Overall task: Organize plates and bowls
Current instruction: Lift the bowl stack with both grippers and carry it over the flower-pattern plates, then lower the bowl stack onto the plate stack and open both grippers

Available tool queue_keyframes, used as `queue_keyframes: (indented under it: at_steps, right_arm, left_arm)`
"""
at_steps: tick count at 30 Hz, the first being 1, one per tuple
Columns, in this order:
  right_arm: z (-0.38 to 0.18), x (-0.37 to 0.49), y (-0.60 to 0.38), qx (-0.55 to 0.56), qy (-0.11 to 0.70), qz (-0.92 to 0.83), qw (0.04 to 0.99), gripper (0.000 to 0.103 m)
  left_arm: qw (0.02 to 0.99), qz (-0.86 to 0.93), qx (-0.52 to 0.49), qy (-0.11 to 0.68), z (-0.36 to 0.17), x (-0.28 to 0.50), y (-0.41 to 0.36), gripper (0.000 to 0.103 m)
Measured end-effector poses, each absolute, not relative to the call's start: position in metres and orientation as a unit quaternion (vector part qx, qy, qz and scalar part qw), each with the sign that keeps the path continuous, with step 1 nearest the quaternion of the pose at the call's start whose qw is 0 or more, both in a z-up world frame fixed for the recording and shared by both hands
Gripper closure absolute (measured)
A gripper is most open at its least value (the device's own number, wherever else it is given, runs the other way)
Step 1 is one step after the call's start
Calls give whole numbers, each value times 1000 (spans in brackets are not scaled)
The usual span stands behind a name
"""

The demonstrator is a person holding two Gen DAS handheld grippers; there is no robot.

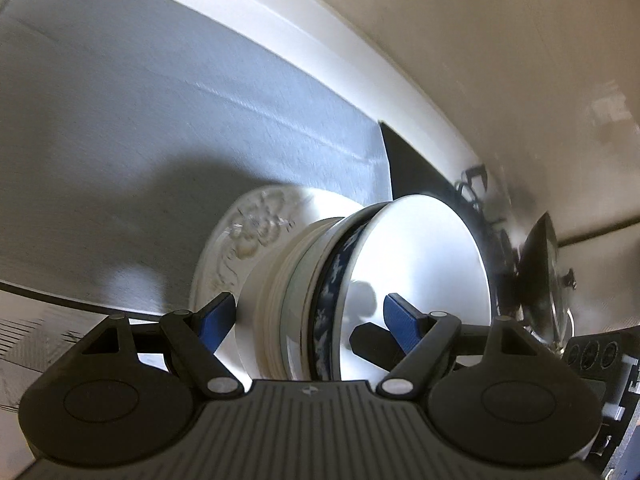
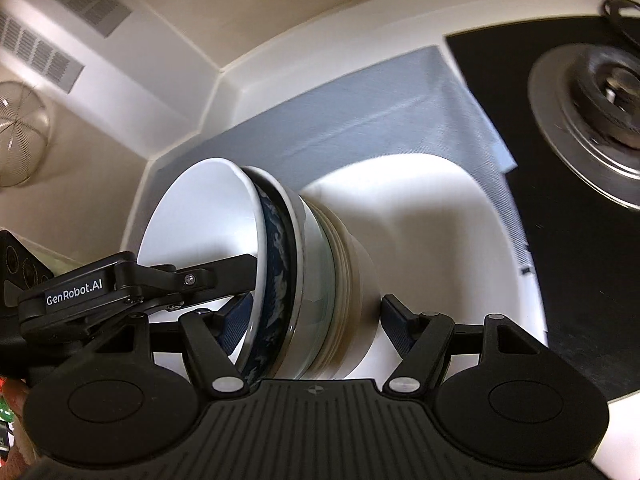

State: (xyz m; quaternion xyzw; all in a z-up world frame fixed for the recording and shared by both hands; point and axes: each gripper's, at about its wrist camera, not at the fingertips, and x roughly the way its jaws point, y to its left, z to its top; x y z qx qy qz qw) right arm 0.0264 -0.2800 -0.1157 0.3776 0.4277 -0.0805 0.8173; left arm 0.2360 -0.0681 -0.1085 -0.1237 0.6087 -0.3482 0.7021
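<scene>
In the left wrist view, a nested stack of bowls [image 1: 360, 292] sits between the fingers of the left gripper [image 1: 308, 316], one blue pad at its base and the other inside the white top bowl, apparently clamping it above an embossed plate [image 1: 248, 236] on the grey mat [image 1: 160, 120], so the stacking looks largely done and placing remains. The right wrist view alone shows the right gripper [image 2: 316, 324] spanning the same stack, its right pad seemingly clear, with the left gripper's finger [image 2: 216, 274] reaching in and a stove burner [image 2: 592, 116] far right.

Black gripper [image 1: 308, 318], blue pads [image 1: 400, 322], "GenRobot.AI" marking.
</scene>
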Motion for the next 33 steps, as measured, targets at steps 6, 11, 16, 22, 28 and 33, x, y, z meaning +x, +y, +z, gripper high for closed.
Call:
queue_keyframes:
  at_steps: [6, 11, 16, 22, 28, 33]
  right_arm:
    - [-130, 19, -292, 392, 433, -86, 807, 31]
    - [-136, 18, -299, 382, 440, -96, 807, 32]
    - [-143, 17, -308, 395, 438, -98, 801, 36]
    - [-145, 20, -313, 391, 439, -85, 804, 35]
    - [-131, 18, -308, 335, 428, -76, 836, 17]
    - [-114, 9, -300, 287, 406, -67, 865, 11]
  left_arm:
    - [697, -344, -111, 619, -119, 231, -89, 18]
    - [701, -350, -93, 614, -122, 226, -110, 21]
    - [711, -351, -84, 604, -122, 224, -124, 21]
    - [724, -337, -84, 597, -119, 223, -120, 14]
    - [788, -296, -24, 540, -90, 209, -108, 0]
    - [828, -260, 38, 495, -56, 188, -99, 0]
